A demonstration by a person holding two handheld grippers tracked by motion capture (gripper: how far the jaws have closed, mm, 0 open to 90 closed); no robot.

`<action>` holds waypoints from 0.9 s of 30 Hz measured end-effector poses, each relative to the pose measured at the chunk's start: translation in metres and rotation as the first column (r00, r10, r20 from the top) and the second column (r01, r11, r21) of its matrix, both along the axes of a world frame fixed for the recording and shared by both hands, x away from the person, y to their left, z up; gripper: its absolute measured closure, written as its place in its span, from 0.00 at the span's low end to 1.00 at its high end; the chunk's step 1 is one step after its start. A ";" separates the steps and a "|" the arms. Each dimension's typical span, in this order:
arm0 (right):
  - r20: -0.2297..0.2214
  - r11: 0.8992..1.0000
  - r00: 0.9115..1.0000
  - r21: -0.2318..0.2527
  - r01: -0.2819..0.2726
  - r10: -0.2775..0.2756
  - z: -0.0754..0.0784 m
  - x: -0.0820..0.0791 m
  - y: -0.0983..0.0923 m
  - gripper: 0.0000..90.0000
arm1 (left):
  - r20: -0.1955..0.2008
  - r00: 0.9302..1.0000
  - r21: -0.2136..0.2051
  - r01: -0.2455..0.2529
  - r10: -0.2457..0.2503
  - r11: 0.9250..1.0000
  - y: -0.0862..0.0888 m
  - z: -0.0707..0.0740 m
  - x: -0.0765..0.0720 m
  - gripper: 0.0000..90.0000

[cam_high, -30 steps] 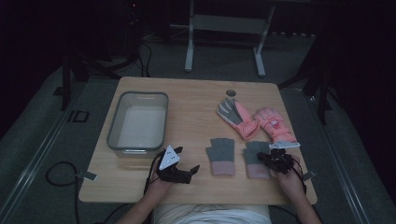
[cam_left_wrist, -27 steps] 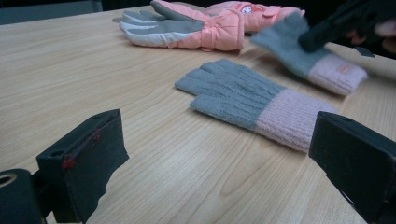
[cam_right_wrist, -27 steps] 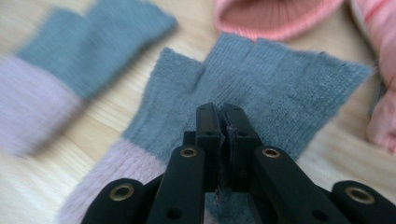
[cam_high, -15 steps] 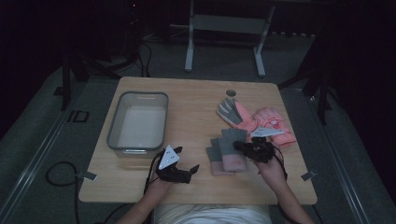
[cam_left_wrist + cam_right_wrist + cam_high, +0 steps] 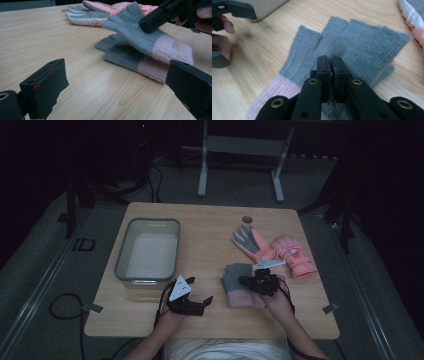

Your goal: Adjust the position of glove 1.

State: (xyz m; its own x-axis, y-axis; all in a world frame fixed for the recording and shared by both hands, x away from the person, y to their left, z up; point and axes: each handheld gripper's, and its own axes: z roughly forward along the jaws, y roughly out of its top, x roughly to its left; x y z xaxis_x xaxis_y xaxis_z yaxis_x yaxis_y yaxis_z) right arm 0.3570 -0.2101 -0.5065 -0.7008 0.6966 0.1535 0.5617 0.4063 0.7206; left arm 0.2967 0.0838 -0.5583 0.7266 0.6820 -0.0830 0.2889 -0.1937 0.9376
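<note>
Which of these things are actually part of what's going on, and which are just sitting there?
In use: right claw pinching grey-and-pink knitted glove; matching knitted glove beneath; open left claw.
Lying about: two pink padded gloves; clear plastic bin.

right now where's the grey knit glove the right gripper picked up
In the high view the grey knit glove sits pinched in the right gripper, lying over its matching glove, front right of the table, just before the pink ski gloves.
</note>
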 end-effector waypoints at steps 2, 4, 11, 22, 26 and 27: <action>-0.007 1.000 1.000 0.002 0.006 -0.006 -0.003 0.001 0.001 0.96 | -0.001 1.000 0.000 -0.001 0.001 1.000 0.000 0.000 0.000 0.04; 0.000 1.000 1.000 -0.023 0.010 -0.010 -0.006 0.003 0.002 0.96 | -0.002 1.000 0.000 0.000 0.000 1.000 0.000 0.000 0.000 0.04; -0.032 0.999 1.000 -0.034 0.001 -0.002 -0.024 0.009 0.003 0.95 | -0.001 1.000 -0.002 0.008 -0.008 1.000 0.000 0.000 0.000 0.04; -0.013 1.000 1.000 -0.004 0.013 -0.013 -0.033 0.008 0.001 0.76 | -0.001 1.000 0.004 0.012 -0.012 1.000 0.000 0.000 0.000 0.04; 0.041 1.000 0.999 0.018 0.020 -0.021 -0.022 0.003 -0.005 0.57 | 0.014 1.000 0.019 0.021 -0.022 1.000 -0.001 0.000 -0.001 0.03; 0.048 0.999 0.999 0.040 0.024 -0.026 -0.019 0.003 -0.008 0.53 | 0.027 0.999 0.022 0.020 -0.021 1.000 -0.002 0.000 -0.002 0.03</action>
State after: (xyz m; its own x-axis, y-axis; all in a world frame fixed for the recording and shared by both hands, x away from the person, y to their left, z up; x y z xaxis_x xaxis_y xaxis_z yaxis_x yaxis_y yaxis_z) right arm 0.3601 -0.2178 -0.5251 -0.6903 0.7083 0.1476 0.5355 0.3630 0.7625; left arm 0.2950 0.0819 -0.5581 0.7423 0.6684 -0.0484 0.2590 -0.2195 0.9406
